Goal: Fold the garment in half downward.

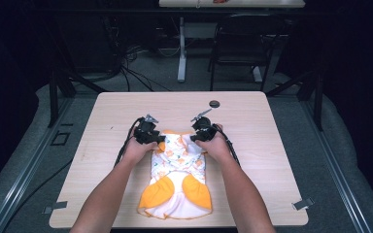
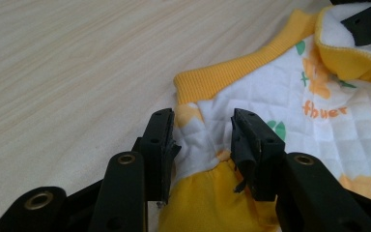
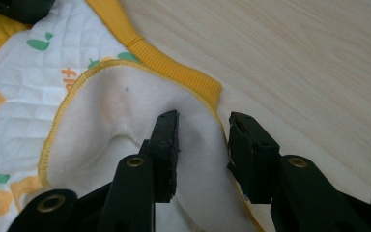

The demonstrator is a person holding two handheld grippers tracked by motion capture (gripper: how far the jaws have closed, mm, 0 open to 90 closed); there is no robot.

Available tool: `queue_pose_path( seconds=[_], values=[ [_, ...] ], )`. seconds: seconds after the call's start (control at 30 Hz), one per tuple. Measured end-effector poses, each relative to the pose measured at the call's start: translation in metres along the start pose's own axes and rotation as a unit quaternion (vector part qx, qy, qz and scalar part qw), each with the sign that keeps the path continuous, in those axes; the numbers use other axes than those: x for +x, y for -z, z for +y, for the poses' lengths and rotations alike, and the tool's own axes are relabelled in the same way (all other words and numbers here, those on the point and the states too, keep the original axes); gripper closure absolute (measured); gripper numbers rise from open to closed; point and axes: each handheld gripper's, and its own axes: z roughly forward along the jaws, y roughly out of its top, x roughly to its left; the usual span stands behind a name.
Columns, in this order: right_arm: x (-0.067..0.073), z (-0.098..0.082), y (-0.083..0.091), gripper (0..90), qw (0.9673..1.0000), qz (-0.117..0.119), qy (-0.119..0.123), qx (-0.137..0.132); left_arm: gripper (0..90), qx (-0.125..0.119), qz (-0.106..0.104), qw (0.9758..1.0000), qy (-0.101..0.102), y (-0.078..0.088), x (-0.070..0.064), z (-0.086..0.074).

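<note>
2 hand-held grippers sit at the far end of a small top (image 1: 177, 167) that lies flat on the surface (image 1: 272, 145), near the middle and close to my side. The top is white with orange flowers and yellow sleeves.

My left hand-held gripper (image 2: 203, 130) has its jaws wide apart. Cloth near the yellow band (image 2: 236, 72) lies between them, but the pads do not press on it. My right hand-held gripper (image 3: 203, 128) is wide apart too. It stands over the white inside of a flap (image 3: 121, 111) that is turned over, and it holds nothing.

I think I am at the let-go step of folding. The far corners look laid down and both grips are off.

Next I would lift both hand-held grippers straight up so the cloth does not catch on the pads. Then I would go for the next part to fold, maybe the sleeves (image 1: 196, 189) or the near hem. The flap could flop back if I bump it.
</note>
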Motion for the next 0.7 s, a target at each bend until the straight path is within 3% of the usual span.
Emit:
queue_pose_path(
  seconds=[0.07, 0.27, 0.43, 0.47, 0.53, 0.6, 0.7],
  values=[
    [0.000, -0.001, -0.002, 61.9, 0.9999, 0.002, -0.010, -0.005, 58.9, 0.002, -0.002, 1.0000, 0.009, -0.002, 0.001, -0.003],
    [0.000, -0.002, -0.004, 64.7, 0.9998, 0.013, -0.011, -0.005, 59.3, -0.016, -0.015, 0.9994, 0.027, -0.002, 0.005, -0.010],
    [-0.001, -0.001, -0.005, 67.1, 0.9994, 0.024, -0.024, 0.004, 61.2, -0.015, -0.014, 0.9994, 0.027, -0.002, 0.004, -0.010],
    [-0.001, -0.002, -0.006, 67.5, 0.9990, 0.025, -0.035, -0.007, 62.3, -0.016, -0.017, 0.9993, 0.029, -0.002, 0.003, -0.010],
    [-0.004, -0.001, -0.005, 68.7, 0.9985, 0.036, -0.040, 0.006, 64.6, -0.015, -0.022, 0.9991, 0.032, -0.002, 0.004, -0.010],
    [-0.005, -0.002, -0.006, 70.1, 0.9976, 0.044, -0.053, 0.001, 66.4, -0.014, -0.023, 0.9991, 0.034, -0.002, 0.004, -0.010],
    [-0.006, -0.002, -0.005, 74.4, 0.9972, 0.054, -0.052, 0.005, 74.6, -0.009, -0.026, 0.9991, 0.031, -0.002, 0.001, -0.009]
  ],
)
